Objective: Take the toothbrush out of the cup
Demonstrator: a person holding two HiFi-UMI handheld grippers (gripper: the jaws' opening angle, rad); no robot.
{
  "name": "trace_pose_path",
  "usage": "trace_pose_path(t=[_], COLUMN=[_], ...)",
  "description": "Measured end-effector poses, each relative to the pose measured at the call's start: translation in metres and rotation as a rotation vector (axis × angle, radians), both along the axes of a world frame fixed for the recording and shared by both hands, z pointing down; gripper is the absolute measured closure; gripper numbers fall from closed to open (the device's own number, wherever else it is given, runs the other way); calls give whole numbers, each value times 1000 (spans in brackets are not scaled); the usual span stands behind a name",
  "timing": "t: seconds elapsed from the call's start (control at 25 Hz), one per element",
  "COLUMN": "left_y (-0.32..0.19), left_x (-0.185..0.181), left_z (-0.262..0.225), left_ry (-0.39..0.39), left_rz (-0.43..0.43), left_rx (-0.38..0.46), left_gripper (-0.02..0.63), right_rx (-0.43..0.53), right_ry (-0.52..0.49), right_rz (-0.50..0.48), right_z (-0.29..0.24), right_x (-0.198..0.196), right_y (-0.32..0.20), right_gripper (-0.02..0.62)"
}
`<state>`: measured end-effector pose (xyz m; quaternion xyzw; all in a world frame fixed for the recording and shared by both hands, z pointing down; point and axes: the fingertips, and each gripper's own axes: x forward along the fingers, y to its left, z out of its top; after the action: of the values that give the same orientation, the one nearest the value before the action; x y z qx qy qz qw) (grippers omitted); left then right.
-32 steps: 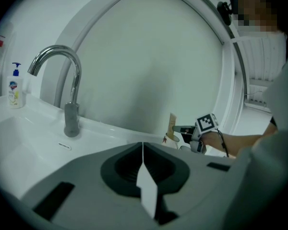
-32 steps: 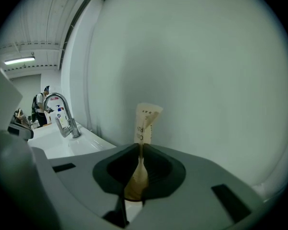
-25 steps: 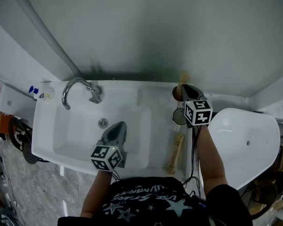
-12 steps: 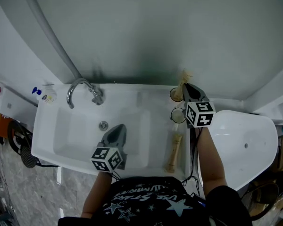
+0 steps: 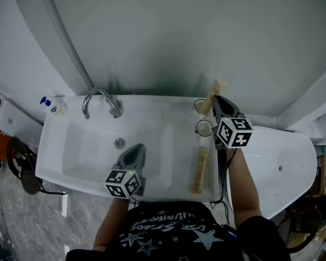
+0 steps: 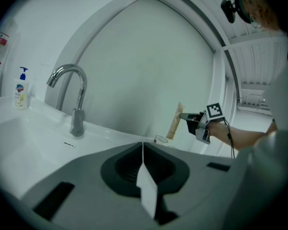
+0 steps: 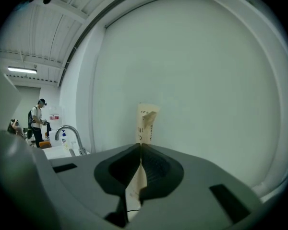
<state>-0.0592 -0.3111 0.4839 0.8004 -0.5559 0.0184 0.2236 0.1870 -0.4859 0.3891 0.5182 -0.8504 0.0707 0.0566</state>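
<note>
Soap bottle (image 5: 53, 108) with a blue pump stands just off the sink's (image 5: 87, 159) far left corner; a chrome tap (image 5: 100, 99) arches over the far edge, left of the middle, and the drain (image 5: 119, 143) sits in the basin floor below it.

Over the near half of the basin hangs the left claw (image 5: 136, 147), its marker cube towards the person; the left gripper view shows its jaws pressed together along one thin line with nothing between them.

Along the sink's right edge a long beige wrapped packet (image 5: 200, 170) lies flat on the ledge, pointing from near to far; beyond it, towards the far right corner, stand two clear cups, the nearer cup (image 5: 204, 128) and the farther cup (image 5: 200, 107), close together but apart.

The toothbrush (image 5: 217, 88), in a beige paper wrapper, stands tilted above the farther cup, its top leaning right against the grey wall; its lower end is at about the rim, and whether it is quite clear of the cup cannot be told.

The right claw (image 5: 214, 98) pinches the toothbrush partway along its length; the right gripper view shows the jaws closed on the wrapper, which rises upright beyond the tips.

A white rounded fixture (image 5: 282, 156) lies just beside the sink's right edge.
</note>
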Motion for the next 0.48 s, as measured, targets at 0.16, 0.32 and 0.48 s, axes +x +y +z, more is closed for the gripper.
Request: trace_pose_path(t=[0.16, 0.32, 0.48], left_y=[12, 25, 39], left_x=[0, 0, 1], left_z=[1, 4, 7], left_ry=[2, 1, 6], left_rz=[18, 43, 71], left_rx=[-3, -11, -19], left_gripper=[584, 584, 584], right_rx=[-25, -61, -96], right_ry=[-8, -11, 3], right_rz=[-14, -35, -54], right_z=[6, 18, 32], right_x=[-8, -20, -33], right_y=[22, 49, 76], right_gripper=[575, 575, 575])
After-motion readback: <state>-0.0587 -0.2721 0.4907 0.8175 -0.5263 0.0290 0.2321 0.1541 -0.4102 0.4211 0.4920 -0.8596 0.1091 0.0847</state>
